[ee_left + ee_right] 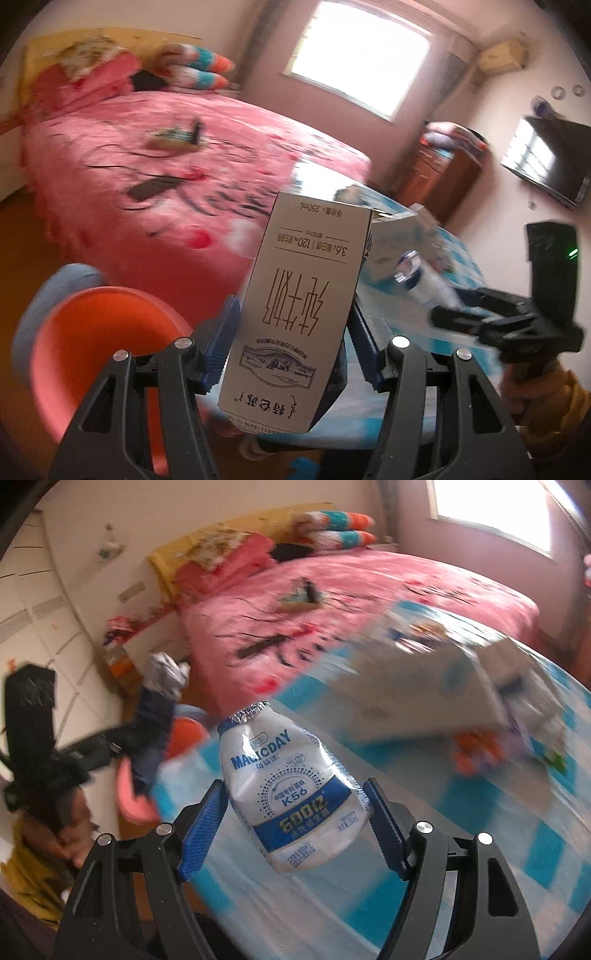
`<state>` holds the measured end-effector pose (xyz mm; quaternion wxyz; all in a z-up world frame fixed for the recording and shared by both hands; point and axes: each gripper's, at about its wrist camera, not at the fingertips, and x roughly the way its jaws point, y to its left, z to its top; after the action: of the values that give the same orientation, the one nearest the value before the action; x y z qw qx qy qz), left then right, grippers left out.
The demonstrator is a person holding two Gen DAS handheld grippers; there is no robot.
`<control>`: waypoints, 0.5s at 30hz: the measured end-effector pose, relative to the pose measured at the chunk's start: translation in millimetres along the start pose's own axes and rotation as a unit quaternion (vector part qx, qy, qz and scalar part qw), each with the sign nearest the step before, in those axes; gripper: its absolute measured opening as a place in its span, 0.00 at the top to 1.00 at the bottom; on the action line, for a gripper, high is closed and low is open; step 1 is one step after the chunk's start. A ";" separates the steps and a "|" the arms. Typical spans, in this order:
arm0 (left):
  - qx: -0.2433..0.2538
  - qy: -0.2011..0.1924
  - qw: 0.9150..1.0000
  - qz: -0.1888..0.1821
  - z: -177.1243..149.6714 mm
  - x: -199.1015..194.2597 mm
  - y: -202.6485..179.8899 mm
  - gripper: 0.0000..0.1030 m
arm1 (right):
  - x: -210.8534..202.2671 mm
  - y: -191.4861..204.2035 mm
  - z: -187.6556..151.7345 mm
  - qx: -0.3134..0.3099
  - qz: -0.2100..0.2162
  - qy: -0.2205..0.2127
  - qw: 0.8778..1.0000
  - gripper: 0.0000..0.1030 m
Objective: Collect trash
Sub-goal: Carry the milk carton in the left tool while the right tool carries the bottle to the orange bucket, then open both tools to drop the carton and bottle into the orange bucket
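Note:
My left gripper (291, 343) is shut on a white milk carton (295, 306), held upside down in the air over an orange bin (99, 354). My right gripper (295, 812) is shut on a white and blue MAGICDAY yogurt bottle (291, 794), held above the blue-checked table (480, 830). The right gripper and its bottle (424, 280) show at the right of the left wrist view. The left gripper with its carton (155, 716) shows at the left of the right wrist view, next to the orange bin (136, 805).
A pink bed (166, 177) fills the space behind. Blurred boxes and packets (436, 686) lie on the table. A wooden cabinet (439, 173) and a wall TV (550, 158) stand at the right. A white wardrobe (37, 602) is at the left.

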<state>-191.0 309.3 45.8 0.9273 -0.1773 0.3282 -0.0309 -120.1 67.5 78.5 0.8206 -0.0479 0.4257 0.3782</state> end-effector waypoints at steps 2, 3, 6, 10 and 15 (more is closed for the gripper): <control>-0.021 -0.006 0.999 0.031 -2.0 -6.8 26.1 0.42 | 11.8 20.3 15.6 -0.016 0.021 0.001 1.000 0.27; -0.034 -0.008 0.998 0.048 -4.1 -9.8 40.8 0.42 | 21.2 32.7 23.9 -0.025 0.032 0.002 0.999 0.27; -0.060 -0.011 0.995 0.081 -9.7 -15.0 70.6 0.42 | 46.1 66.5 41.9 -0.048 0.066 0.009 0.997 0.27; -0.082 -0.005 0.989 0.120 -19.5 -15.3 103.2 0.42 | 81.1 108.4 55.0 -0.074 0.100 0.024 0.992 0.27; -0.112 0.007 0.981 0.157 -33.2 -12.3 137.3 0.27 | 126.7 144.1 54.5 -0.096 0.108 0.061 0.988 0.25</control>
<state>-229.3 429.6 -18.7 0.8925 -0.2265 0.3599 0.1506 -134.8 265.0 55.0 0.7390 -0.1033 0.4391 0.5003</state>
